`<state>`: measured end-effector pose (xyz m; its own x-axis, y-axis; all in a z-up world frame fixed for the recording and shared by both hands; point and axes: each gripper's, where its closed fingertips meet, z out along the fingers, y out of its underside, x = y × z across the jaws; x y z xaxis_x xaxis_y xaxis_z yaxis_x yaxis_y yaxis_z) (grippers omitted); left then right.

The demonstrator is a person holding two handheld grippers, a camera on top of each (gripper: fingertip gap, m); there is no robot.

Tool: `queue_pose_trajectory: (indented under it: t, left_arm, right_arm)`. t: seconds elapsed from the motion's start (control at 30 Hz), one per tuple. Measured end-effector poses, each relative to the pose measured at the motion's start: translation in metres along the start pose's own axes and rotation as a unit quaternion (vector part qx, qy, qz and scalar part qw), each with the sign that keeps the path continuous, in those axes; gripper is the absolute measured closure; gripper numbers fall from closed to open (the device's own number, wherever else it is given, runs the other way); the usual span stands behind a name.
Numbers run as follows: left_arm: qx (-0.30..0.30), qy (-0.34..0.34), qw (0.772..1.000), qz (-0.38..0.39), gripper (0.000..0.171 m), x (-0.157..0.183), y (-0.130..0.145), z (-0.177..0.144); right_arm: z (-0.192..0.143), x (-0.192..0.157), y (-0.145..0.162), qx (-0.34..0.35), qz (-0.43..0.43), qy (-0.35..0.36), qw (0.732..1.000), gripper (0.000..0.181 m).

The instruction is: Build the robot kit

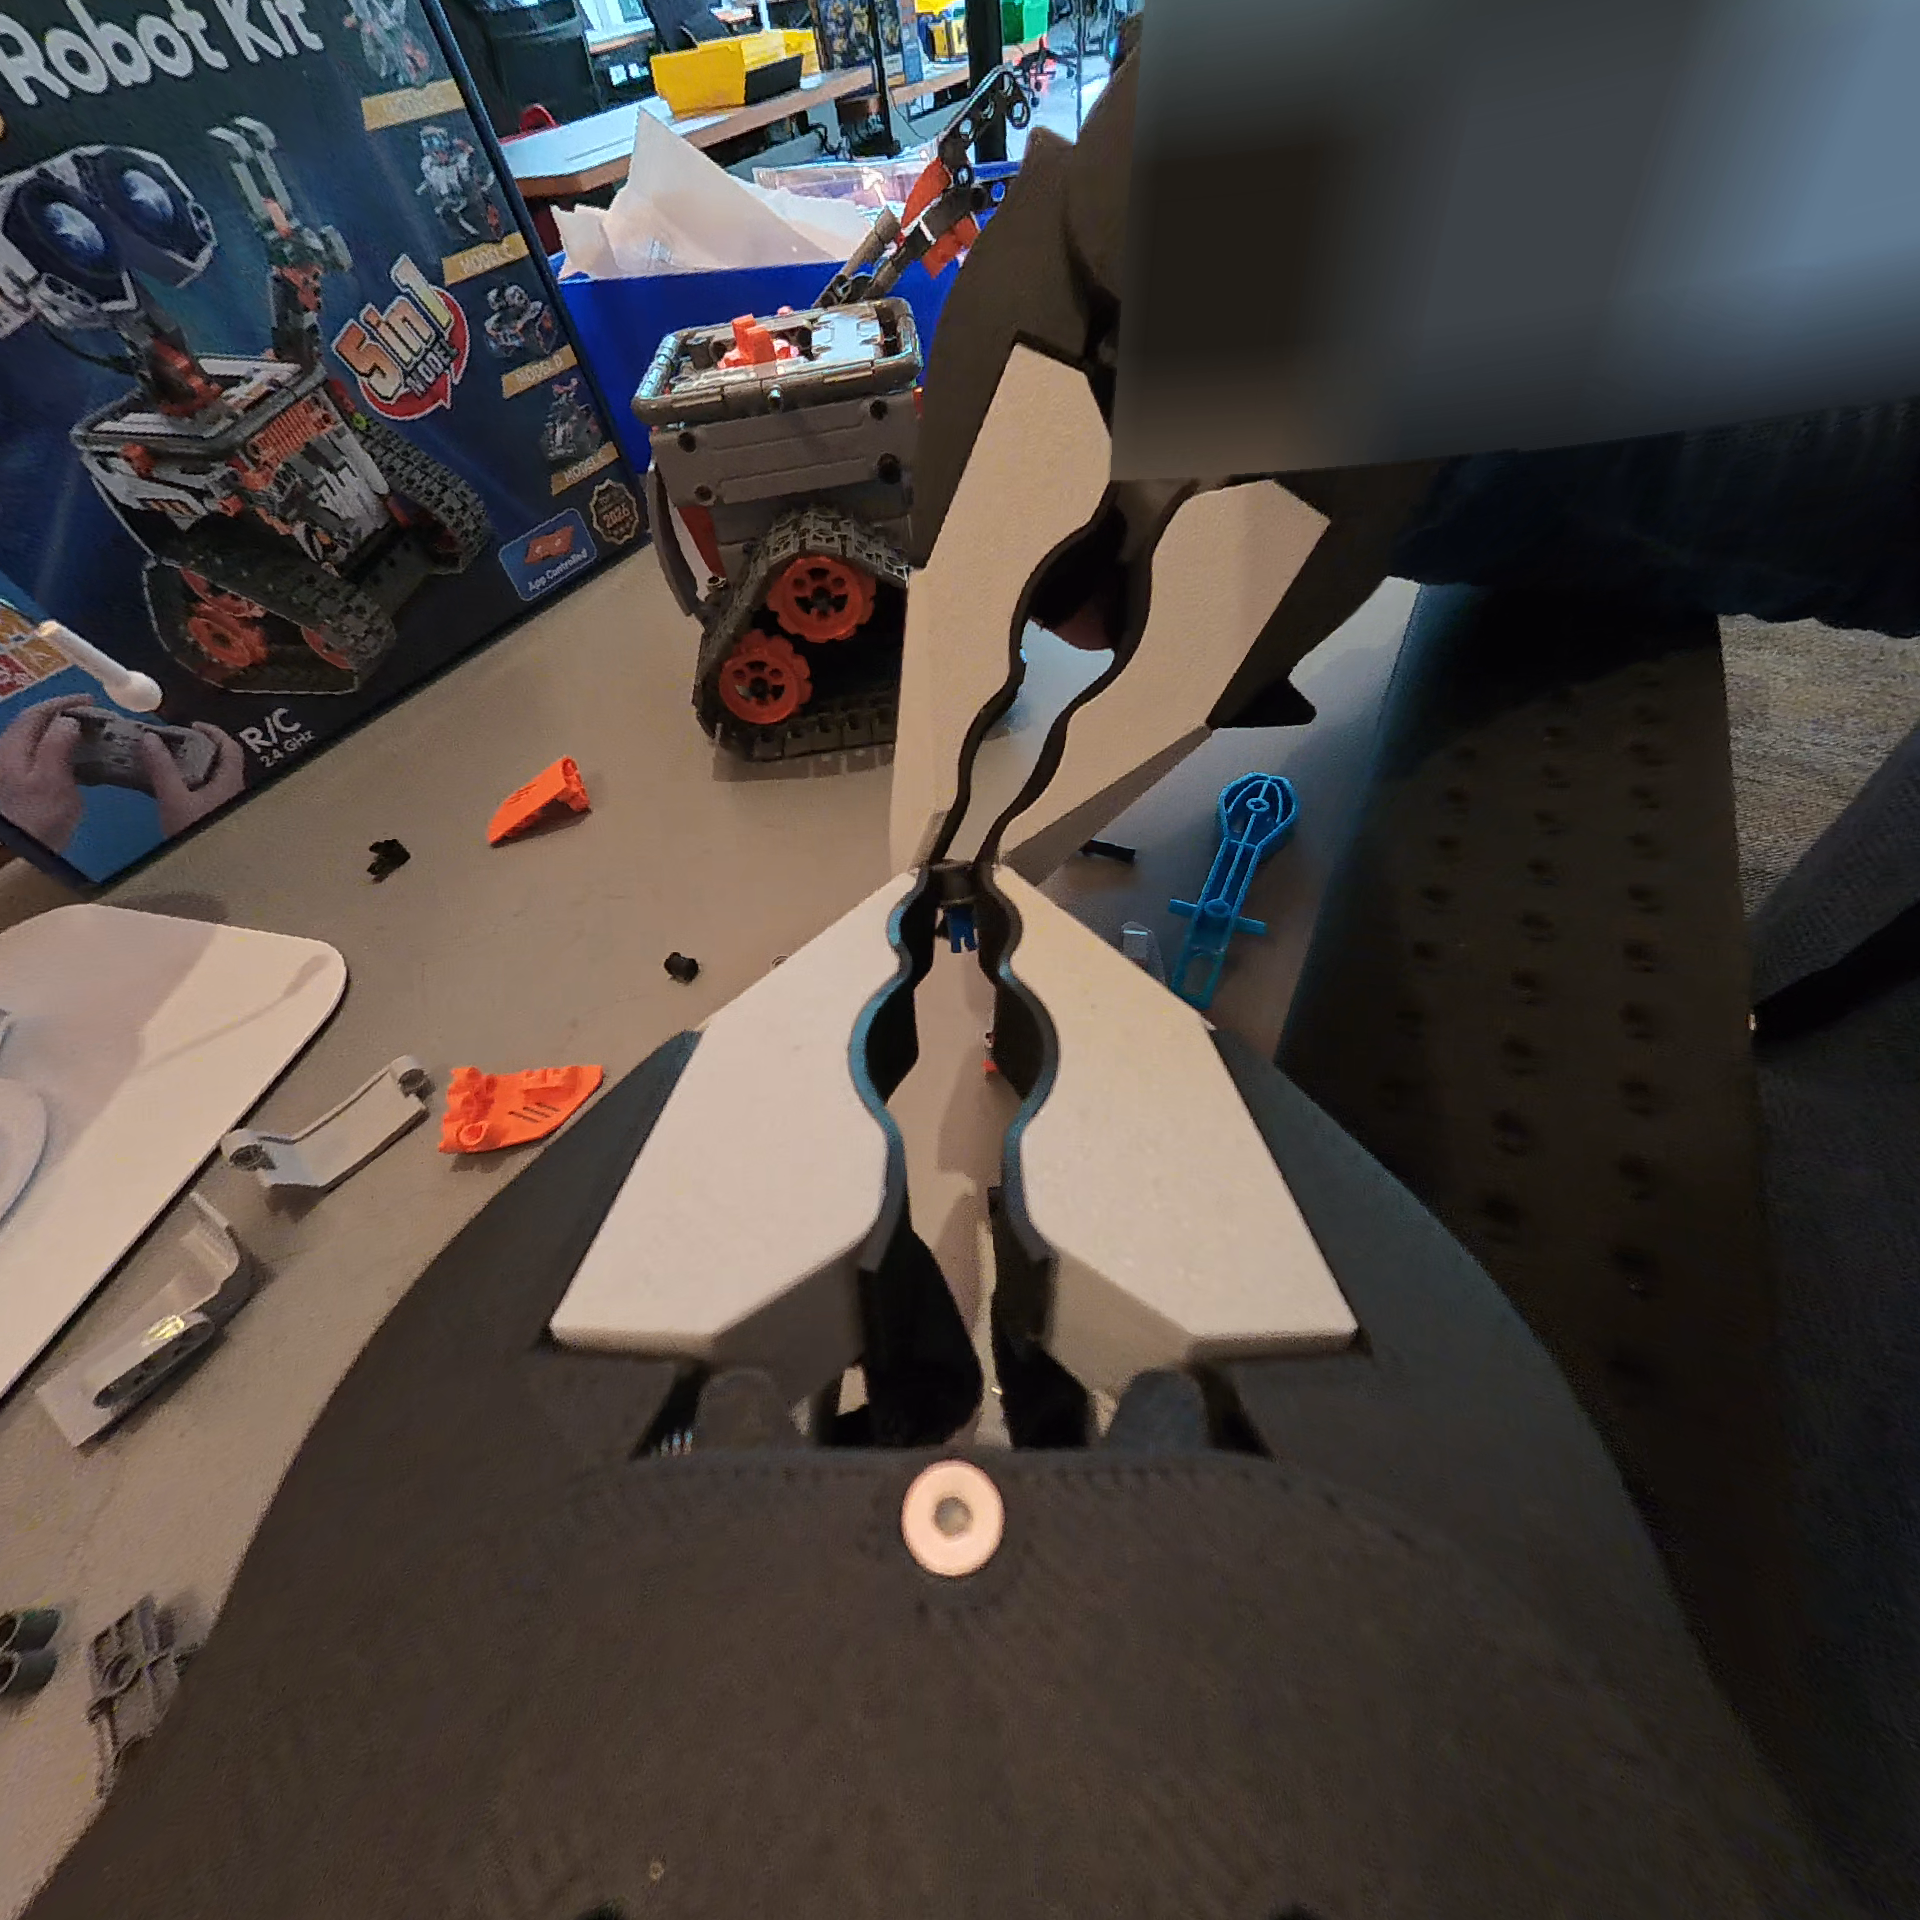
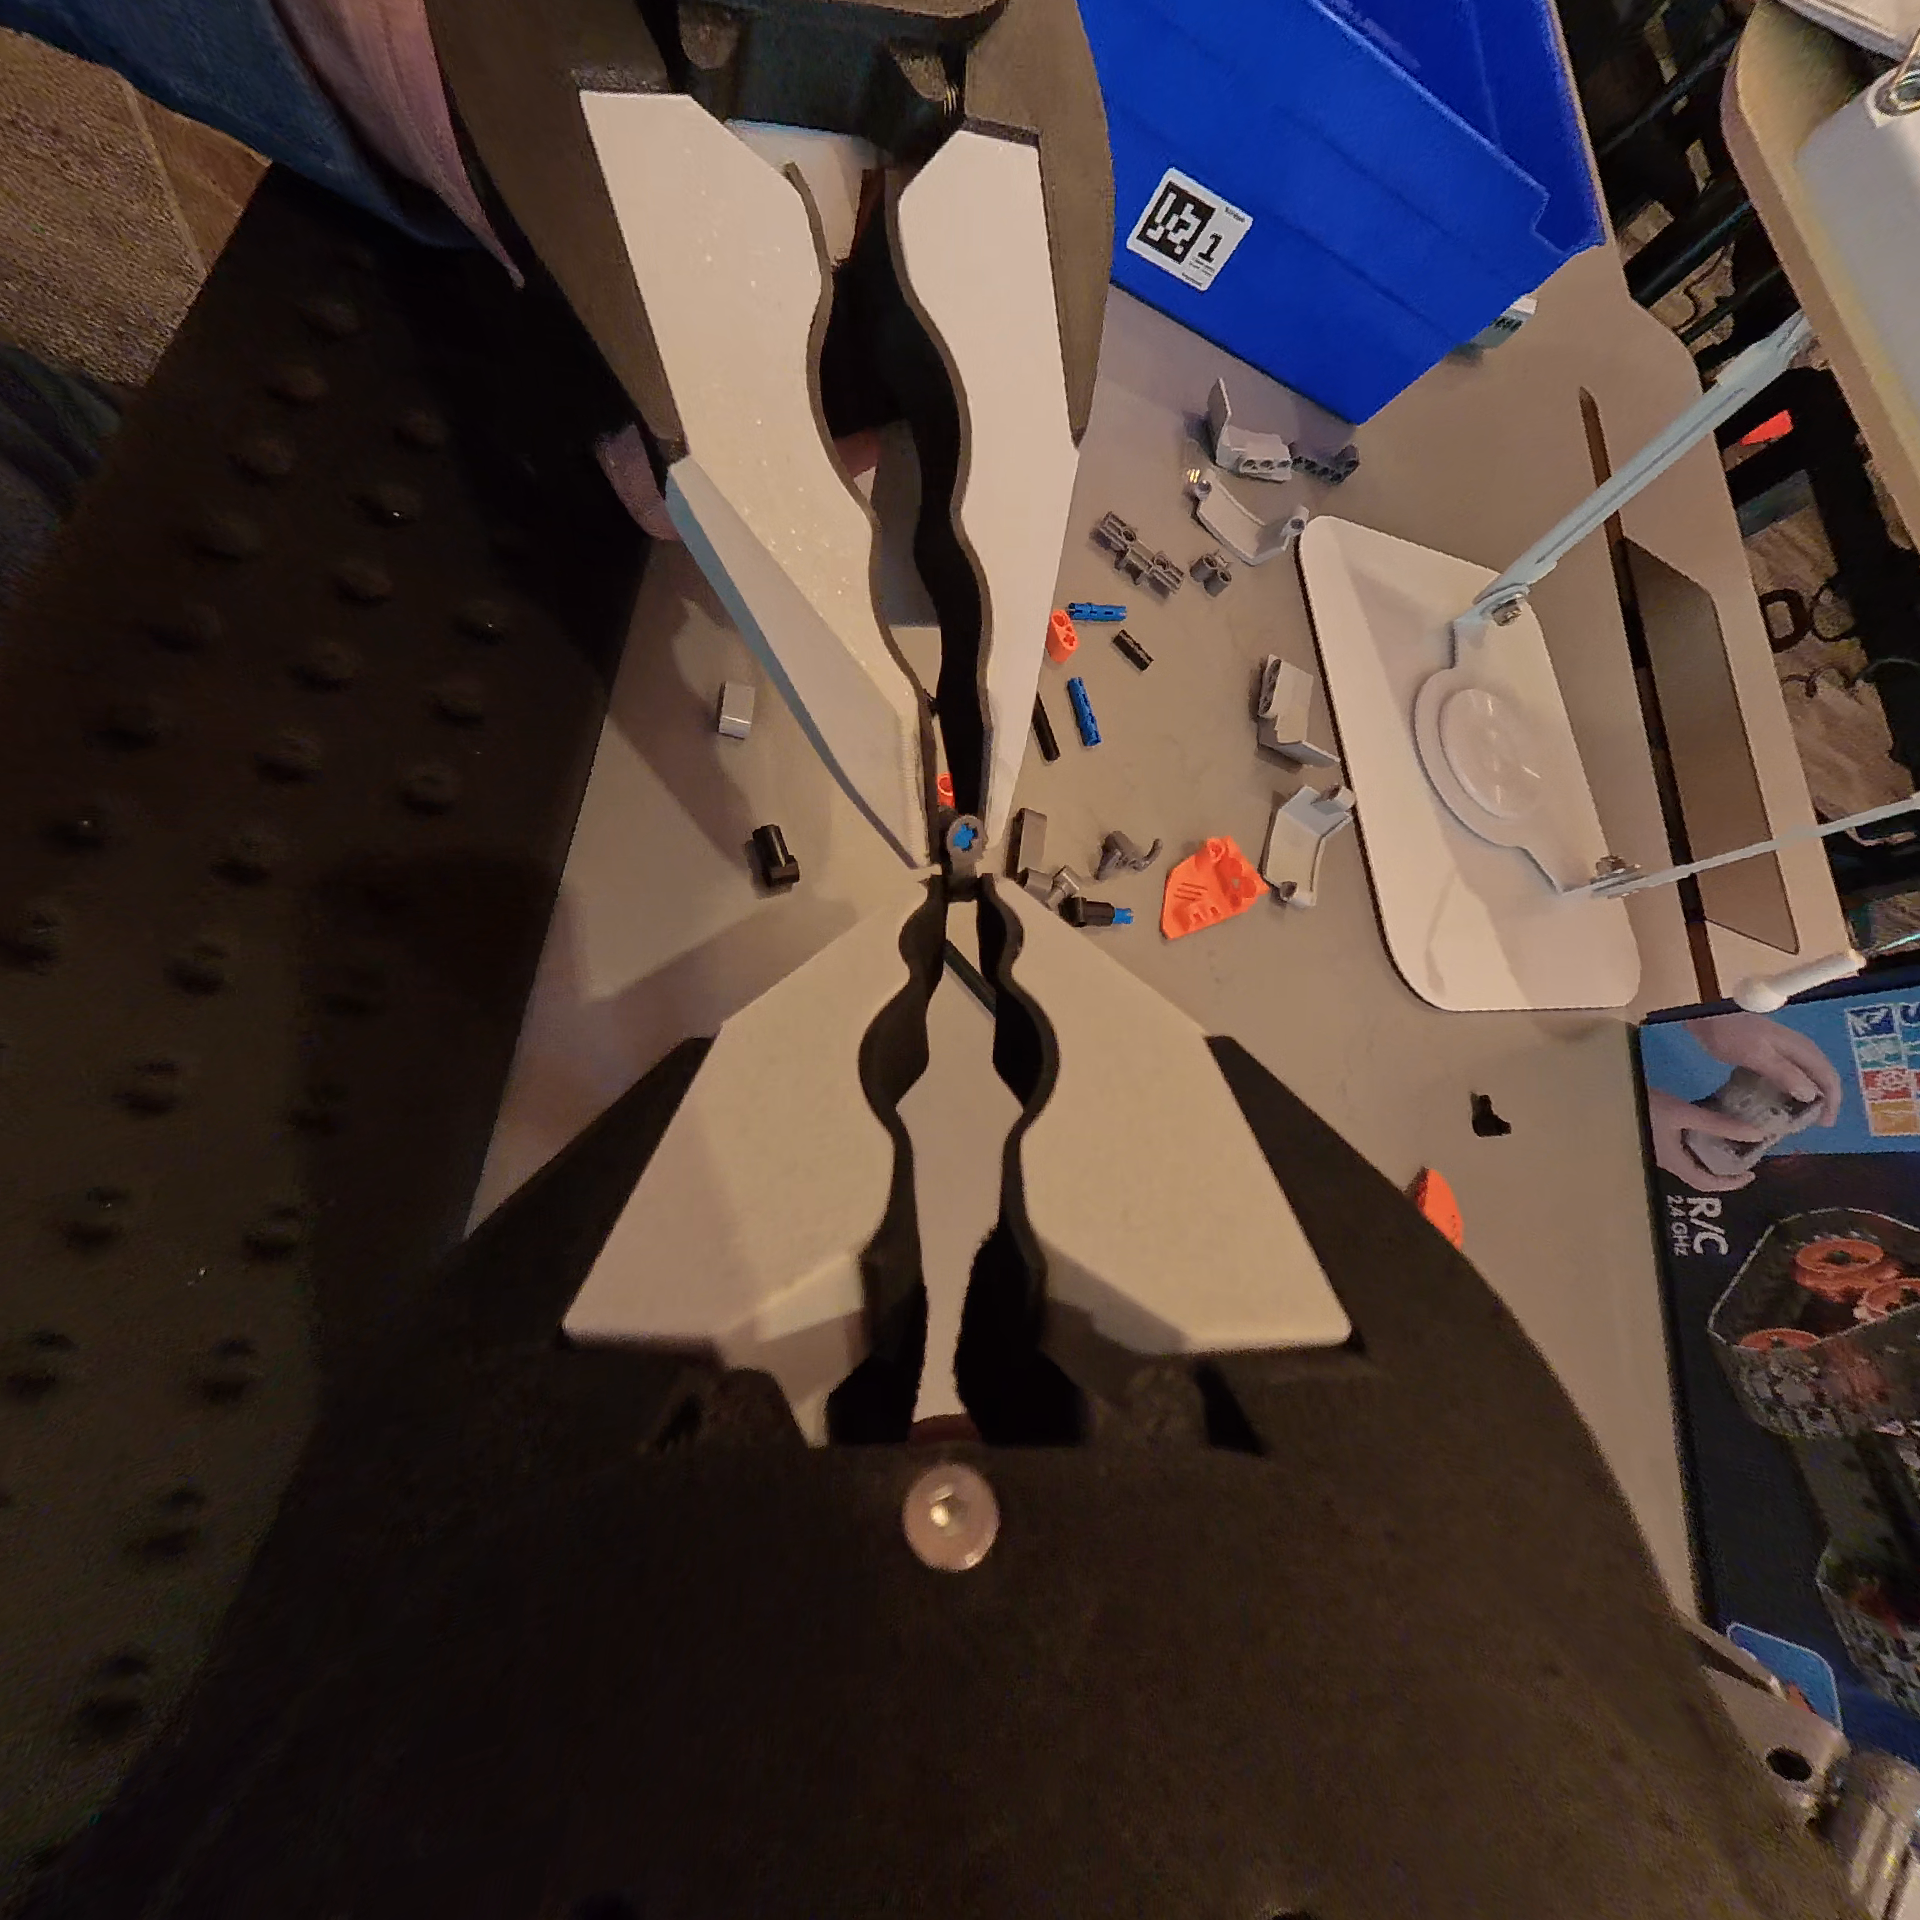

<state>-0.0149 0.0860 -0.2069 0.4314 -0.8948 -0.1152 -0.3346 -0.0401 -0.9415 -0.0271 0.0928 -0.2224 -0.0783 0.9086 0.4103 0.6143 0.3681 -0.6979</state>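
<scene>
Item one, left claw (image 1: 958,883): we are showing its jaws drawn in to a narrow slit, the tips pinching a small connector (image 1: 958,902), a dark stub with a blue pin end. Item two, right claw (image 2: 961,888): we are showing it equally near closed, meeting the left tip to tip from the opposite side and gripping the same connector (image 2: 964,840), whose blue cross-shaped end is facing this camera. Which half each claw is bearing on we cannot tell, since the piece is tiny and mostly covered. Location: both claws are hanging over the desk (image 1: 582,727) close to the edge that borders a dark dimpled seat (image 2: 260,727), the connector lifted clear of the surface. Handling note, as a judgement: we are treating such a small part as one that wants both claws in one straight line, tips square on it and pressure light, because a skewed pinch could flick it out towards the seat. Surroundings: a tracked model (image 1: 790,540) is standing towards the far edge, beside a kit box (image 1: 260,416) and a blue bin (image 2: 1351,208); a white tray (image 2: 1455,779) is lying along another edge; an orange panel (image 1: 520,1107), an orange wedge (image 1: 540,800), a blue tool (image 1: 1236,883) and loose grey pieces (image 2: 1143,561) are lying scattered across the middle.
</scene>
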Motion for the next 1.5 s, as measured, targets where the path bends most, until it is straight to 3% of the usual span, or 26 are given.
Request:
queue_pose_trajectory:
  t: [0.3, 0.47, 0.97, 1.1, 1.33, 1.5]
  left_arm:
    - [0.053, 0.043, 0.995, -0.068, 0.167, 0.002, -0.015, -0.005]
    - [0.056, 0.051, 0.996, -0.057, 0.167, 0.005, -0.016, -0.005]
    - [0.036, 0.034, 0.999, -0.014, 0.167, 0.008, -0.011, -0.002]
    - [0.035, 0.024, 0.999, -0.019, 0.167, 0.001, -0.012, -0.005]
    - [0.021, -0.011, 0.999, -0.036, 0.167, -0.022, -0.007, -0.030]
    - [0.022, -0.037, 0.998, -0.043, 0.167, -0.033, -0.007, -0.048]
  right_arm:
    - [-0.014, 0.001, -0.014, 0.067, 0.078, -0.040, 0.994, 0.178]
    - [-0.017, -0.002, -0.015, 0.087, 0.112, -0.075, 0.987, 0.178]
    - [-0.016, -0.005, -0.009, 0.058, 0.096, -0.069, 0.991, 0.178]
    - [-0.020, 0.002, -0.010, 0.071, 0.110, -0.065, 0.989, 0.169]
    - [-0.031, 0.015, 0.026, 0.020, 0.124, -0.059, 0.990, 0.161]
    - [-0.024, -0.003, 0.049, -0.033, 0.117, -0.103, 0.987, 0.157]
